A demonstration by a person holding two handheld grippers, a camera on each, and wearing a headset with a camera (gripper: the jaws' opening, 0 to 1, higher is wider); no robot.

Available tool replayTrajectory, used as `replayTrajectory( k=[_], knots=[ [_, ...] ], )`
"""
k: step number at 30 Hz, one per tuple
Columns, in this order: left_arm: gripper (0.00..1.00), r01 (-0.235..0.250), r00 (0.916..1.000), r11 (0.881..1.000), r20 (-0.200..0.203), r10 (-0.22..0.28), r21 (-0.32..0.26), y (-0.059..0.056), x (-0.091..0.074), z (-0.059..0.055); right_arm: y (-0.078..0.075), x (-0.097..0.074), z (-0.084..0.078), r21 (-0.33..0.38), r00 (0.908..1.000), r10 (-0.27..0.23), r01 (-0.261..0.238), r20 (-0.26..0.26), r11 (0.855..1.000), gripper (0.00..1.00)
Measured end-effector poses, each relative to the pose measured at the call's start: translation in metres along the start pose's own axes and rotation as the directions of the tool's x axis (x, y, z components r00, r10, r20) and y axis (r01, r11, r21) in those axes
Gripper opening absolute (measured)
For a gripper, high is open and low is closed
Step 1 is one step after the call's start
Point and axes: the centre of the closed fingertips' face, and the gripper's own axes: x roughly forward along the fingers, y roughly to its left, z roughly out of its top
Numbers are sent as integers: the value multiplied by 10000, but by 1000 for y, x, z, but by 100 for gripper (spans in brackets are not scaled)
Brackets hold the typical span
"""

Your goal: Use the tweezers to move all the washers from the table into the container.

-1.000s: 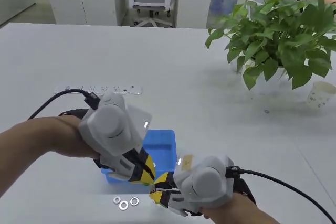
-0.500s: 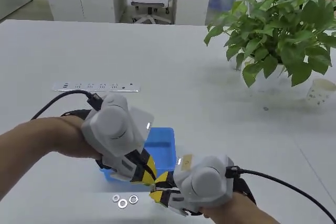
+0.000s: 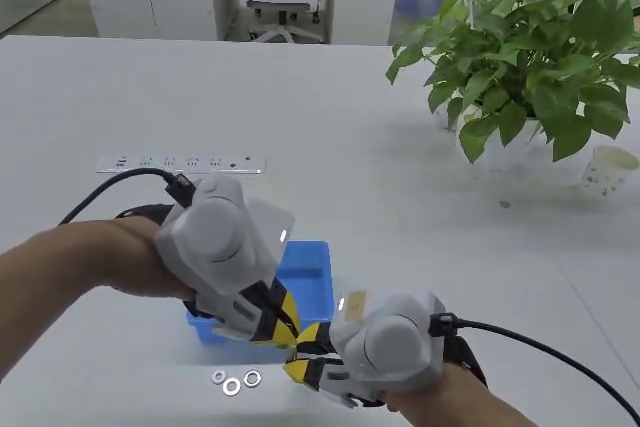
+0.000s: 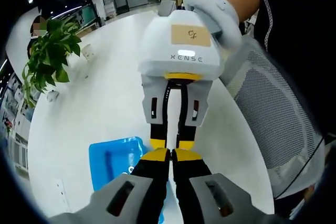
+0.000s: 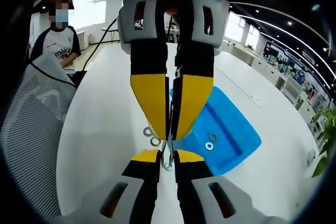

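Presently, surface (image 3: pixel 350 127): bare and wide from 12 to 1 o'clock of the container, out to its far edge. Power strip (image 3: pixel 180 163), one, at 11. Loose washers (image 3: pixel 232 383), three, at the container's 7. Left tongs (image 4: pixel 170 155) clamp the tweezers (image 5: pixel 168 162). Container (image 3: pixel 308 269), one, blue, holding two more washers (image 5: pixel 211 142). Right tongs (image 5: pixel 168 157), tip to tip with the left, nearly together about the tweezers; grip uncertain. Plant (image 3: pixel 520 57), one, at 2.

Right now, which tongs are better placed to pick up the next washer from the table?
Right, probably. The tweezers sit between the right tongs, and the three washers lie just past their tips. The left tongs meet them tip to tip; whether they also grip is unclear.
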Motion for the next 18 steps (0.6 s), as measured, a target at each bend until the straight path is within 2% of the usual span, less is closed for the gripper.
replayTrajectory(
  k=[2, 6, 18],
  knots=[
    [6, 62, 9999, 10000, -142, -62, 3, 0, 1, -4, 1, 1, -1, -57, 10000, 36, -36, -40, 10000, 12],
    [6, 35, 9999, 10000, -122, -35, -14, 1, 1, -5, 1, 1, -1, -23, 10000, 31, -31, -16, 10000, 12],
    [6, -4, 10000, 10000, -21, 4, 23, 3, 4, -1, -1, 0, -7, 152, 9997, -56, 60, -223, 9999, 11]
  ],
)
